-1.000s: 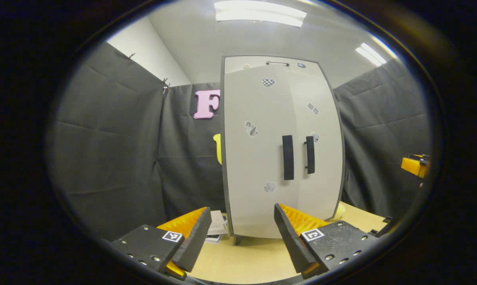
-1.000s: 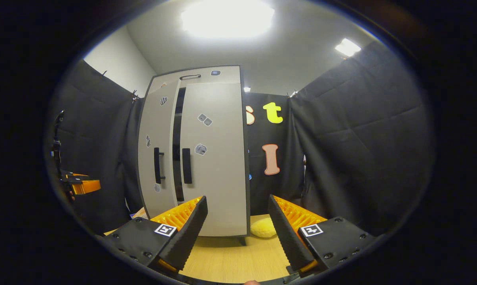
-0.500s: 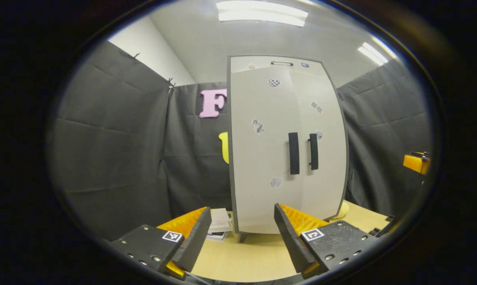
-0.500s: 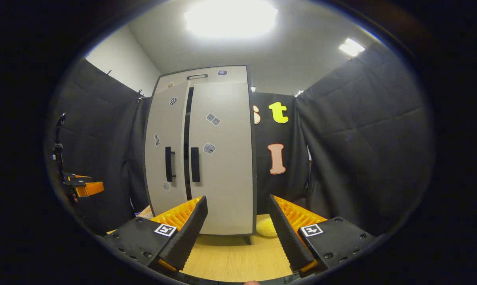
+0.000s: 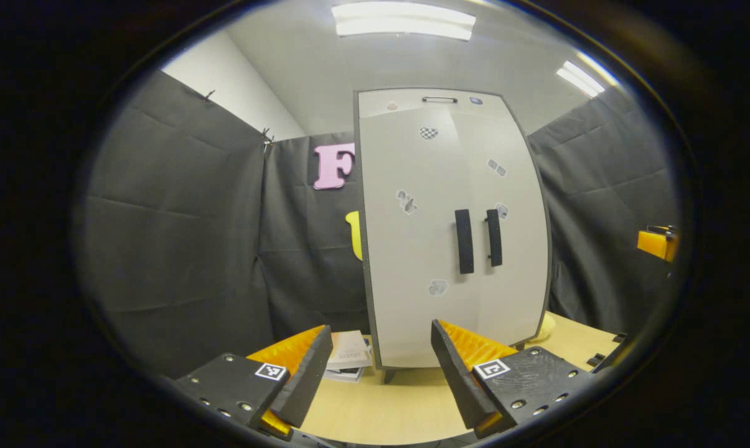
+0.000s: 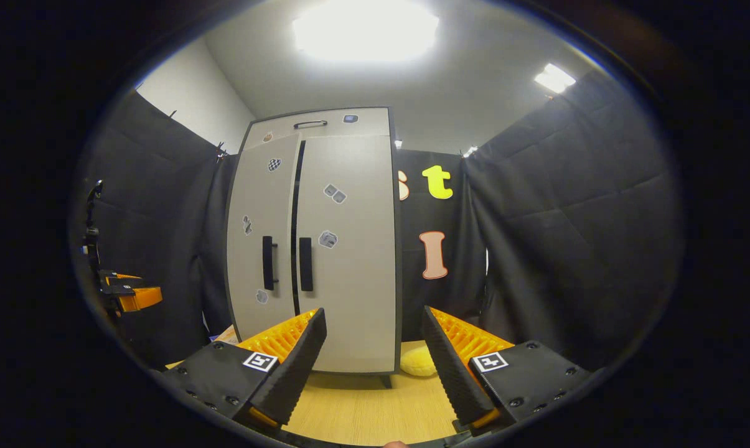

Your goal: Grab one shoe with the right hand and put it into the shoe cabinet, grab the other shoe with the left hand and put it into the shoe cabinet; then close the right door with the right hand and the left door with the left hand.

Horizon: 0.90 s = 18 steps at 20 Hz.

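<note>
Since earlier frames: cabinet shifted right in both views, door gap narrowed.

Left gripper view: left gripper point(image 5: 375, 373) wide, empty. Shoe cabinet point(image 5: 452, 230) on table point(image 5: 387, 410), well ahead; two doors, appearing flush. Two handles point(image 5: 465, 241); rigid, light-swinging, likely best pushed flat near them.

Right gripper view: right gripper point(image 6: 375, 367) wide, empty. Thin dark slit between doors. Shoes: none visible, presumably inside.

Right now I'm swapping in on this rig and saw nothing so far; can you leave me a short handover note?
Left tool: open, empty, back from the cabinet.
Right tool: open, empty, also held back.
Shoes: not visible, presumably inside.
Right door: looks shut.
Left door: nearly shut; the right gripper view shows a thin dark gap between the doors.
Left to do: perhaps press the left door home.
</note>
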Motion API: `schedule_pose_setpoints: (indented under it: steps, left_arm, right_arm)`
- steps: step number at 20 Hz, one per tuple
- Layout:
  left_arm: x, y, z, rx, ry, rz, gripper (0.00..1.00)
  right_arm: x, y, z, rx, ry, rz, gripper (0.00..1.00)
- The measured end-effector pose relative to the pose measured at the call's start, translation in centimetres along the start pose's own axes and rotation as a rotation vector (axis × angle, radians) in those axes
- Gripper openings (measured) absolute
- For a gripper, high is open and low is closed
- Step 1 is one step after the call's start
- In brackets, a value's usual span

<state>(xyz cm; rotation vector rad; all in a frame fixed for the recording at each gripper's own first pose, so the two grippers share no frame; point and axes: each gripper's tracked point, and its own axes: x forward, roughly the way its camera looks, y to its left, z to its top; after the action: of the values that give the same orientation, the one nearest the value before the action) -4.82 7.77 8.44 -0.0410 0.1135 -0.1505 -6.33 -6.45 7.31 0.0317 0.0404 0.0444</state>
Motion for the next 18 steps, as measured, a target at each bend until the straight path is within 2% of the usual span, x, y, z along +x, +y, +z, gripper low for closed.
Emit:
schedule_pose_setpoints:
  steps: [18]
  left_arm:
    - [0.1,0.0,0.5,0.013,-0.023,0.04,0.92]
  right_arm:
    - [1.1,0.3,1.3,-0.006,-0.03,-0.009,0.98]
